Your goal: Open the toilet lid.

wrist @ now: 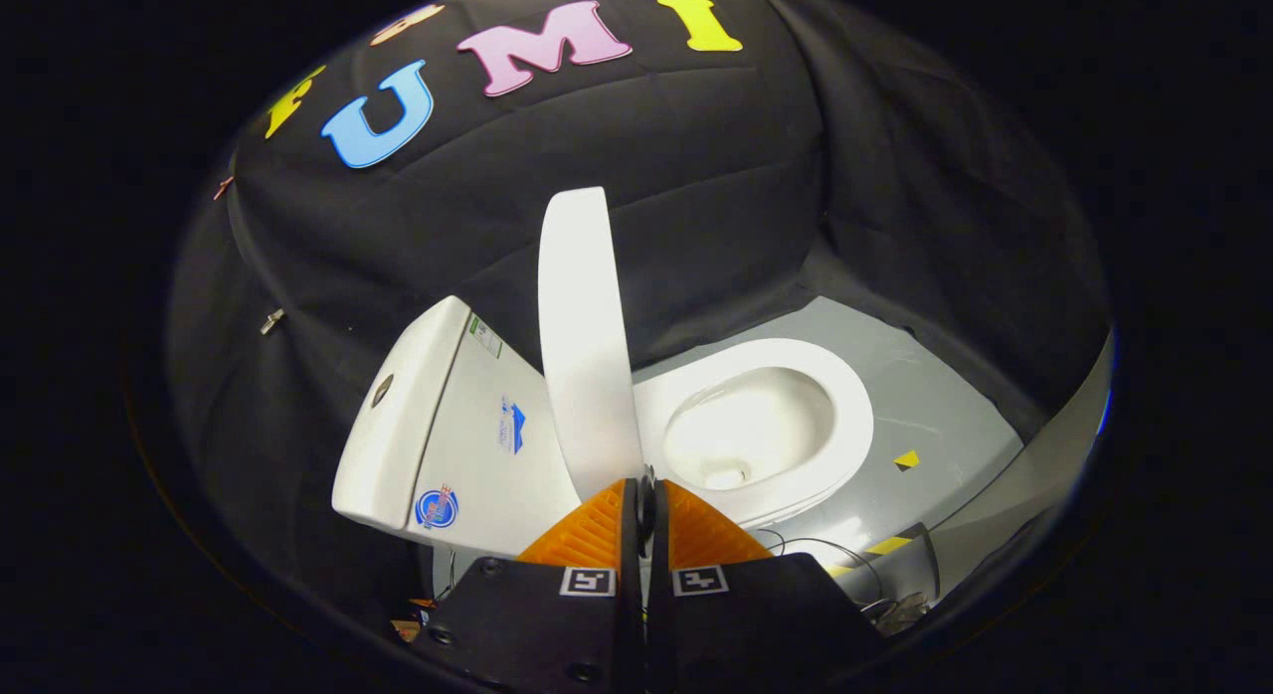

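Glossy white ceramic gleams on the toilet bowl and the tank beside it; the raised lid looks smooth plastic. Behind the toilet hangs matt, creased cloth. Ribbed pads press together below the lid.

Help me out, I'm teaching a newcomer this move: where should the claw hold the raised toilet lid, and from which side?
Grip the lid on its thin free edge, where the claw is now pinched shut on it. The lid stands nearly upright, edge-on between the tank and the open bowl, so that slim rim is probably the only part narrow enough for both fingers. Come from the side, along the rim, not its broad face.
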{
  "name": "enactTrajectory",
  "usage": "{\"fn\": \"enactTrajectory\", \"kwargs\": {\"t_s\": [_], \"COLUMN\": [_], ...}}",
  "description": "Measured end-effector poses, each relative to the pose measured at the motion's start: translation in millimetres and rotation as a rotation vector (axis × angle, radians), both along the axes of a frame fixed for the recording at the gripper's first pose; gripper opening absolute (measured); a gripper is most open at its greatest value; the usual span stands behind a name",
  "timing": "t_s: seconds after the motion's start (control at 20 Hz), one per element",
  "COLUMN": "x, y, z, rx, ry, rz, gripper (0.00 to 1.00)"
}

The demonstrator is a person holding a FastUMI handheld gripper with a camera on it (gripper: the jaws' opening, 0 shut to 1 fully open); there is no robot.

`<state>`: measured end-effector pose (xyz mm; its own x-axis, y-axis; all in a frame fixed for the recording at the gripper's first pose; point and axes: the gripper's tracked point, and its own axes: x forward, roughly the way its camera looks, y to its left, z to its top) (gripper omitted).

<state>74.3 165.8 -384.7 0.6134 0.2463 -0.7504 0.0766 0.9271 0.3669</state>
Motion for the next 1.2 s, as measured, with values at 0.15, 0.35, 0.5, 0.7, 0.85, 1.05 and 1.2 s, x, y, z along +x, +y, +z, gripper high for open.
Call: {"fn": "enactTrajectory", "kwargs": {"t_s": [0.15, 0.35, 0.5, 0.7, 0.85, 1.05, 1.2], "x": [-1.7, -6.3, -11.5, -16.0, -18.1, -22.9, -26.3], "y": [23.1, 54.1, 80.0, 109.6, 127.8, 141.2, 150.5], "z": [9.6, 19.8, 25.6, 30.2, 29.6, 29.3, 28.2], "rx": [-0.04, -0.112, -0.151, -0.206, -0.234, -0.269, -0.288], "ry": [-0.031, -0.077, -0.112, -0.146, -0.172, -0.184, -0.192], "rz": [0.025, 0.059, 0.091, 0.126, 0.143, 0.166, 0.185], "gripper": [0.06, 0.07, 0.07, 0.07, 0.07, 0.07, 0.07]}}
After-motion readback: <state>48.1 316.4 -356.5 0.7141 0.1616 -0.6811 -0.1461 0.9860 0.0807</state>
